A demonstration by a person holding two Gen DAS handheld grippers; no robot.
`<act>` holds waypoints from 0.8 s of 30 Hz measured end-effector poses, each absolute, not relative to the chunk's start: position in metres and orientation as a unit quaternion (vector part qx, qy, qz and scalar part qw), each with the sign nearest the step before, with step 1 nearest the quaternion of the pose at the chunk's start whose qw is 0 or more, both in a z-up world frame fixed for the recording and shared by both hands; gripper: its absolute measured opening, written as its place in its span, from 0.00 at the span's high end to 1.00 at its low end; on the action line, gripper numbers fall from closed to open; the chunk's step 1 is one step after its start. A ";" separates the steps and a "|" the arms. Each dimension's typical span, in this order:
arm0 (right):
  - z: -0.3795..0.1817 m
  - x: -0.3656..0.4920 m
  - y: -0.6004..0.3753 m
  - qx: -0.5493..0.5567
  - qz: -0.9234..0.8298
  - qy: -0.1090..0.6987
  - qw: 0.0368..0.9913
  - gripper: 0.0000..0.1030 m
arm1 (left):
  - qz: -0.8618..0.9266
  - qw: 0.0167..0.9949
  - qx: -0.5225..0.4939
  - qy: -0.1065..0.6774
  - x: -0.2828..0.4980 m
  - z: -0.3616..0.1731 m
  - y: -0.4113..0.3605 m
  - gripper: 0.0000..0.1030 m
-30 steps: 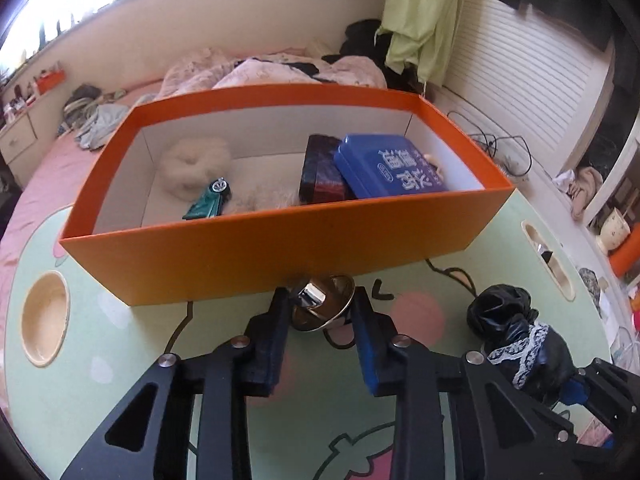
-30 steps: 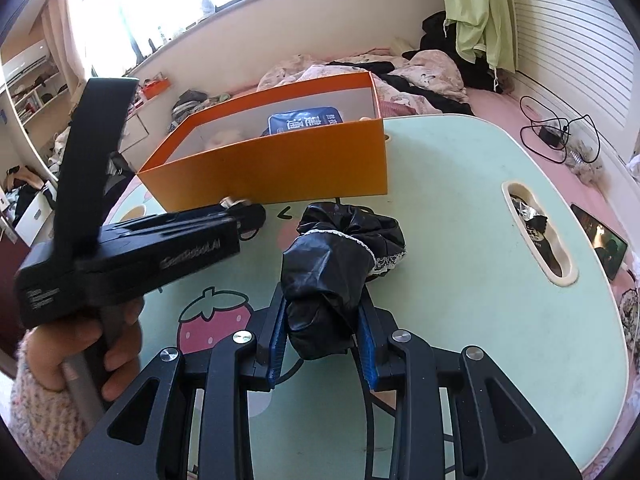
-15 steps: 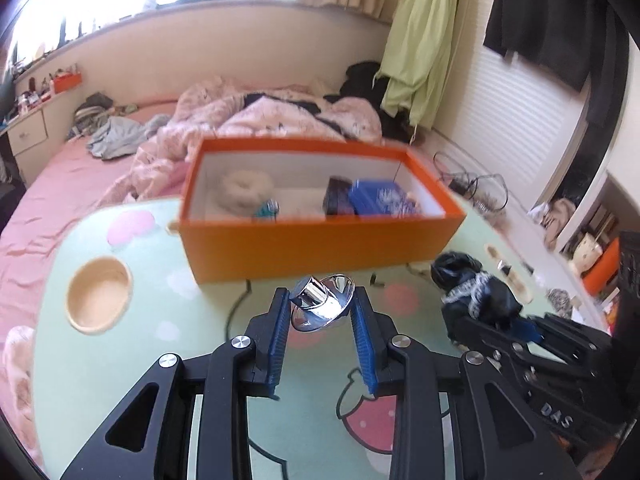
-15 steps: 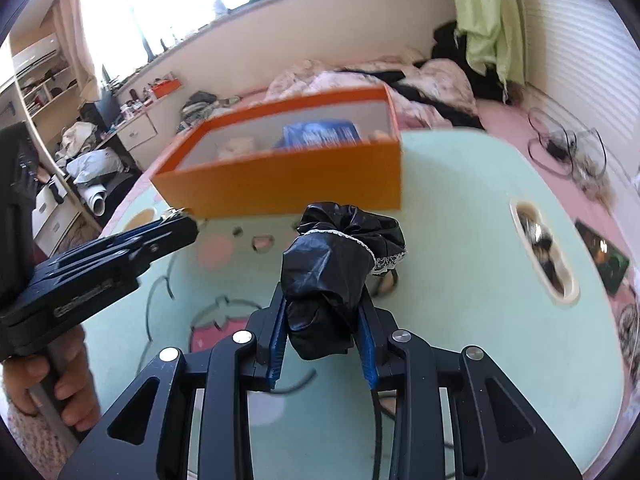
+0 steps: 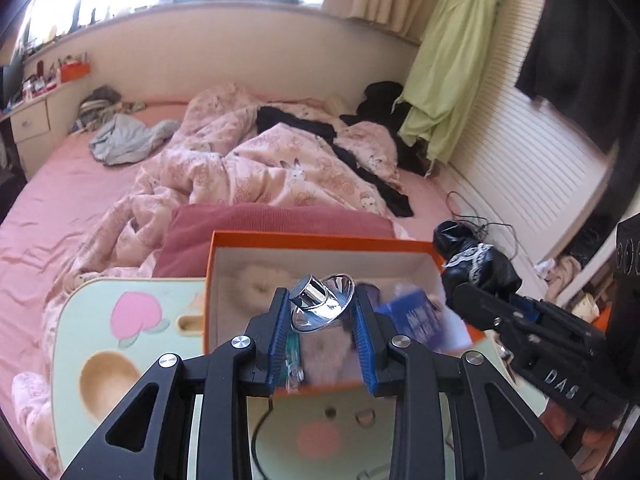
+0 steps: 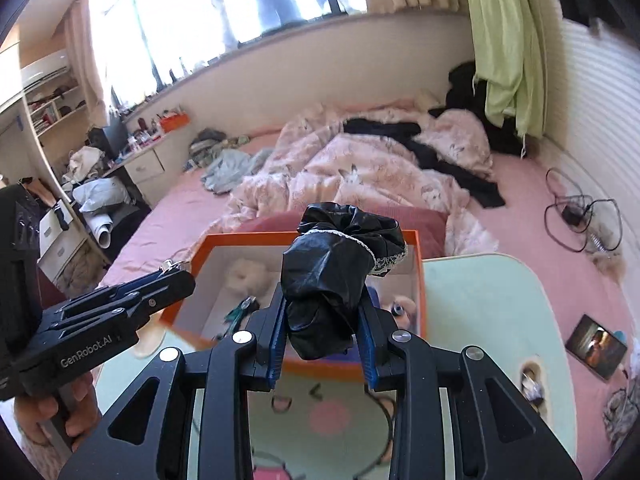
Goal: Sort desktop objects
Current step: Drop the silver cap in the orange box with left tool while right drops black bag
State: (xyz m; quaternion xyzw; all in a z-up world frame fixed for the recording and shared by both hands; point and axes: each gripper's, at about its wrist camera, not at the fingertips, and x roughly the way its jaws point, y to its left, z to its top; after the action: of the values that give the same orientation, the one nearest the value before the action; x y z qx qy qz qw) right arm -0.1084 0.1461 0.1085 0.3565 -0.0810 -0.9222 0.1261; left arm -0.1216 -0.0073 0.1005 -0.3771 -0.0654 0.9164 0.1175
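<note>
Jaws of both grippers are nearly closed on loads above the orange box (image 5: 320, 242): the right gripper (image 6: 322, 350) clamps a black scrunchie (image 6: 340, 268), the left gripper (image 5: 322, 344) a chrome funnel (image 5: 322, 306). Several things already lie boxed; these two await dropping, off the bench (image 6: 480, 312).

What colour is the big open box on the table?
Orange box outside, white inside; clearest in the right wrist view.

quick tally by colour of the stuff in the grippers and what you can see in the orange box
silver: 1, metal cap in the left gripper
black: 1, lace-trimmed scrunchie in the right gripper
white: 1, fluffy pom
green: 1, small toy
blue: 1, tin
total: 5, others in the orange box too blurred to count
</note>
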 end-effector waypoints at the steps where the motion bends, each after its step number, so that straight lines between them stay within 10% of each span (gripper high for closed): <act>1: 0.105 -0.117 0.143 0.362 -0.920 -0.080 0.129 0.69 | 0.915 0.112 -0.382 -0.062 -0.128 0.097 -0.006 0.72; 15: 0.102 -0.085 0.149 0.342 -0.918 -0.125 0.159 0.31 | 0.919 0.109 -0.369 -0.085 -0.071 0.078 -0.036 0.14; 24: 0.050 -0.019 0.131 0.406 -0.906 -0.043 0.109 0.31 | 0.907 0.080 -0.411 -0.039 -0.017 0.032 -0.013 0.11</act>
State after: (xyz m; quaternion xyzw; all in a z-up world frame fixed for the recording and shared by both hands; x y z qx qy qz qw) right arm -0.0195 0.1308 0.0499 0.4062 -0.0432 -0.9063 0.1086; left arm -0.0173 -0.0127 0.0321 -0.4111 -0.0389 0.9072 0.0803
